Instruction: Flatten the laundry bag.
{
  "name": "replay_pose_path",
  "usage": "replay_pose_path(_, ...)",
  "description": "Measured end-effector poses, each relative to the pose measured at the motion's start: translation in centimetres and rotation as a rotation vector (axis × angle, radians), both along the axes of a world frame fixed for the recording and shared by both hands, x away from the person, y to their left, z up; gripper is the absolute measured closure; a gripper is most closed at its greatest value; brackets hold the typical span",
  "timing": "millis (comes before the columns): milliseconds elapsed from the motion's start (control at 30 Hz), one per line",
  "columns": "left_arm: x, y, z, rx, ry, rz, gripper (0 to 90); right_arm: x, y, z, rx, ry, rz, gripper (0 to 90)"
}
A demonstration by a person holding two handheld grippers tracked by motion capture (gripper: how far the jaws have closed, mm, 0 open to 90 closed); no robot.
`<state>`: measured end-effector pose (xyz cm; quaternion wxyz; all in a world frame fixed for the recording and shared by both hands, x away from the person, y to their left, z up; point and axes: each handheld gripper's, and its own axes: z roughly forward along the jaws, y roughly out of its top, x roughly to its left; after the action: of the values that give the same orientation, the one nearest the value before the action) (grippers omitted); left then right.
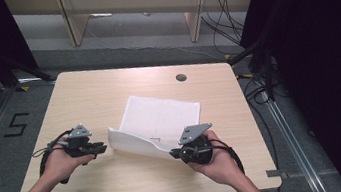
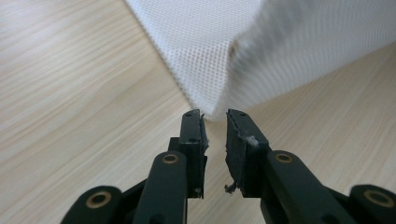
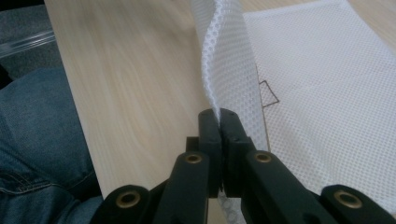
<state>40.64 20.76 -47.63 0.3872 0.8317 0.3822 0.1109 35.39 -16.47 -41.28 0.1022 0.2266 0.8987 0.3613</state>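
Lying flat-ish: one mesh cloth (image 1: 161,117), two grippers

The mesh cloth (image 1: 159,120) lies on the tabletop (image 1: 93,101) between the two grippers. Its near edge rises from the right gripper (image 1: 175,153), which clamps it; its other near corner sits just ahead of the left gripper (image 1: 102,147).

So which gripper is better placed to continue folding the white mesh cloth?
Probably the right gripper: it is shut on the white mesh cloth, holding its near edge raised. The left gripper is open beside the corner.
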Motion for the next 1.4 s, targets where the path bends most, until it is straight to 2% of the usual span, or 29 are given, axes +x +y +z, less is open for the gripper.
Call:
replay_pose_path(67, -0.3, 0.8, 0.1, -0.016, 0.0, 0.017, 75.5, -0.2, 0.1, -0.1, 0.004, 0.022, 0.0, 90.0)
replay_pose_path(167, -0.5, 1.5, 0.5, -0.036, -0.016, 0.044, 75.2, -0.3, 0.1, -0.4, 0.004, 0.02, 0.006, 90.0)
replay_pose_path(233, -0.5, 1.8, 0.9, -0.069, -0.024, 0.06, 74.8, -0.4, 0.2, -0.5, 0.005, 0.032, 0.004, 89.9)
replay_pose_path(267, -0.5, 1.8, 0.9, -0.069, -0.024, 0.06, 74.5, -0.4, 0.2, -0.5, 0.005, 0.032, 0.004, 89.9)
replay_pose_path(300, -0.5, 1.7, 1.1, -0.094, -0.034, 0.076, 74.5, -0.4, 0.1, -0.6, -0.001, 0.031, 0.001, 89.9)
replay_pose_path(333, -0.5, 1.9, 1.5, -0.097, -0.043, 0.071, 74.3, -0.4, 0.1, -0.6, -0.002, 0.037, 0.013, 89.9)
replay_pose_path(400, -0.5, 1.8, 2.1, -0.13, -0.071, 0.083, 74.0, -0.4, 0.1, -0.7, -0.015, 0.047, 0.013, 89.9)
replay_pose_path(500, -0.6, 1.7, 2.9, -0.158, -0.094, 0.057, 71.0, -0.4, 0.1, -0.8, -0.014, 0.045, 0.021, 90.0)
replay_pose_path(567, -0.7, 1.6, 3.3, -0.168, -0.093, 0.02, 62.7, -0.4, 0.1, -0.8, -0.002, 0.042, 0.003, 90.0)
replay_pose_path(600, -0.8, 1.5, 3.5, -0.156, -0.073, -0.026, 57.4, -0.3, 0.0, -0.9, 0.001, 0.036, 0.001, 89.9)
replay_pose_path(667, -1.2, 1.3, 3.7, -0.118, -0.064, -0.144, 46.3, -0.2, -0.1, -0.9, -0.001, 0.032, -0.011, 89.9)
replay_pose_path(733, -1.4, 1.2, 3.7, -0.078, -0.078, -0.207, 37.7, -0.1, -0.3, -1.0, 0.004, 0.04, -0.01, 89.9)
replay_pose_path(767, -1.5, 0.9, 3.7, -0.07, -0.08, -0.218, 37.7, -0.1, -0.3, -1.0, 0.004, 0.04, -0.01, 89.9)
replay_pose_path(800, -1.5, 0.1, 3.4, -0.04, -0.084, -0.244, 34.8, -0.1, -0.3, -0.9, -0.009, 0.051, -0.007, 90.0)
replay_pose_path(833, -1.5, 0.1, 3.4, -0.04, -0.084, -0.244, 34.6, -0.1, -0.3, -0.9, -0.009, 0.051, -0.007, 90.0)
replay_pose_path(933, -1.2, -1.7, 2.9, -0.023, -0.124, -0.307, 34.7, -0.2, -0.1, -1.1, -0.002, 0.038, -0.006, 90.0)
replay_pose_path(967, -1.0, -2.2, 2.8, -0.014, -0.139, -0.326, 37.0, -0.3, -0.1, -1.1, -0.003, 0.055, -0.009, 89.9)
replay_pose_path(1033, -0.9, -2.8, 2.7, -0.004, -0.15, -0.356, 41.9, -0.2, -0.1, -1.2, -0.009, 0.031, -0.01, 89.9)
replay_pose_path(1100, -0.9, -3.1, 2.5, 0.019, -0.163, -0.373, 48.6, -0.2, -0.2, -1.1, -0.02, 0.048, -0.005, 90.0)
replay_pose_path(1133, -0.9, -3.2, 2.5, 0.035, -0.163, -0.389, 60.2, -0.2, -0.2, -1.4, -0.013, 0.045, -0.009, 89.9)
replay_pose_path(1167, -1.0, -3.2, 2.4, 0.047, -0.165, -0.4, 65.5, -0.3, 0.0, -1.6, -0.011, 0.065, -0.011, 89.9)
replay_pose_path(1200, -1.1, -3.2, 2.4, 0.058, -0.162, -0.414, 65.5, -0.3, 0.0, -1.6, -0.011, 0.065, -0.011, 89.9)
replay_pose_path(1233, -1.3, -3.2, 2.3, 0.073, -0.156, -0.422, 69.1, -0.2, -0.2, -1.6, -0.02, 0.056, -0.004, 89.9)
replay_pose_path(1267, -1.7, -3.0, 2.2, 0.106, -0.142, -0.444, 74.7, -0.2, -0.1, -2.0, -0.033, 0.063, 0.002, 89.9)
replay_pose_path(1300, -1.7, -3.0, 2.2, 0.106, -0.142, -0.444, 76.2, -0.2, -0.1, -2.0, -0.033, 0.063, 0.002, 89.9)
replay_pose_path(1333, -1.9, -3.0, 2.0, 0.111, -0.137, -0.451, 76.2, -0.3, 0.1, -2.2, -0.035, 0.081, -0.006, 89.9)
replay_pose_path(1367, -2.4, -2.8, 1.8, 0.15, -0.129, -0.468, 77.5, -0.1, 0.3, -2.6, -0.05, 0.073, 0.012, 89.8)
replay_pose_path(1400, -2.4, -2.8, 1.8, 0.15, -0.129, -0.468, 77.8, -0.1, 0.3, -2.6, -0.05, 0.073, 0.012, 89.8)
